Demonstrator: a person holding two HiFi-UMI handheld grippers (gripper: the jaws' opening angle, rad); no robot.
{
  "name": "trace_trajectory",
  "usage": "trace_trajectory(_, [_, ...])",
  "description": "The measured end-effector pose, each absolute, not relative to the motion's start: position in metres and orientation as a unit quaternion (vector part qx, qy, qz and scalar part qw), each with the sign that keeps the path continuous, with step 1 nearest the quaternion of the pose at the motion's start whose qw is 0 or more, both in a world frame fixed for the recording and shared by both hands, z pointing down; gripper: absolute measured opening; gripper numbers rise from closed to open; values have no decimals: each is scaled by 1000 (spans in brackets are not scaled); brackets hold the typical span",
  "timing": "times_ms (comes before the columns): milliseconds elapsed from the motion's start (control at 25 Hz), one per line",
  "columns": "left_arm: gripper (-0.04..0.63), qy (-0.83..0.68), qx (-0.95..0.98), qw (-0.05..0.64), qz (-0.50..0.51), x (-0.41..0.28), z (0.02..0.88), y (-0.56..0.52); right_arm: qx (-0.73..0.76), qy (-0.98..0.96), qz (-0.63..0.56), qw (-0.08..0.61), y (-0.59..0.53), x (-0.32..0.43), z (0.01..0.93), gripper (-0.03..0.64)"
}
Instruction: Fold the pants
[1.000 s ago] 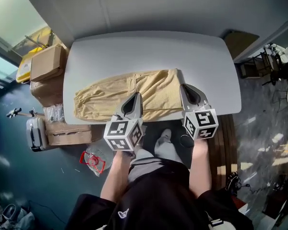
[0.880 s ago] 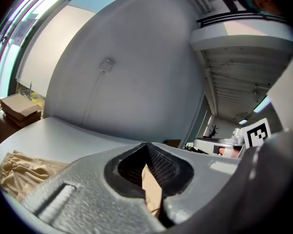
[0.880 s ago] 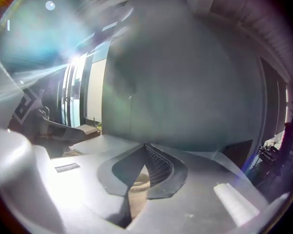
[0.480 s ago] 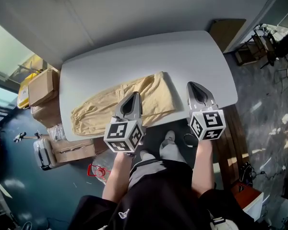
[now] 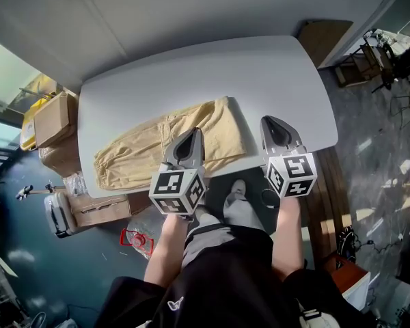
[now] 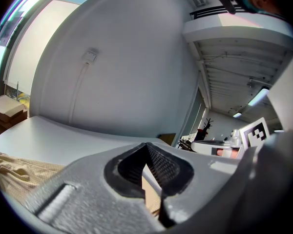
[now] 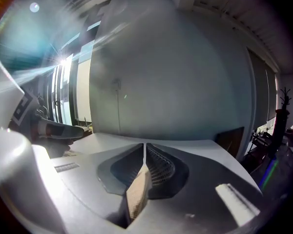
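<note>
Tan pants lie flat and slantwise on the white table, legs to the left, waistband to the right. My left gripper hovers over their near edge, jaws closed tip to tip; the cloth shows low at the left of the left gripper view. My right gripper stands over bare table, right of the waistband and apart from it, jaws also closed. A tan strip shows in the gap behind each pair of pads; what it is cannot be told. No cloth is lifted.
Cardboard boxes and a suitcase stand on the floor left of the table. A brown board leans at the far right corner. The person's feet are at the table's near edge. Wooden planks lie to the right.
The head view has swung, so the table and pants now look tilted. The right gripper, earlier at the waistband's corner, now stands clear to its right. The pants keep their shape.
</note>
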State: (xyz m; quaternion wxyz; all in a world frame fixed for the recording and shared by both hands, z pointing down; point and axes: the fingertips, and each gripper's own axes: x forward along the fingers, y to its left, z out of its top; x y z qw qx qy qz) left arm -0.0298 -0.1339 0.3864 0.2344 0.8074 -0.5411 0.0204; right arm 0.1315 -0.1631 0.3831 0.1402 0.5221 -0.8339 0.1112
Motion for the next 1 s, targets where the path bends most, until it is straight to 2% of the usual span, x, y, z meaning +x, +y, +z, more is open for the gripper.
trace_trajectory(520, [3,-537,792,286,55,-5,440,-139,467,-840,203,189,-163,129,466,138])
trace_trajectory(1000, [3,-553,754,345,82,0,503,-130,433,-819,301,227,-156,130,561,155])
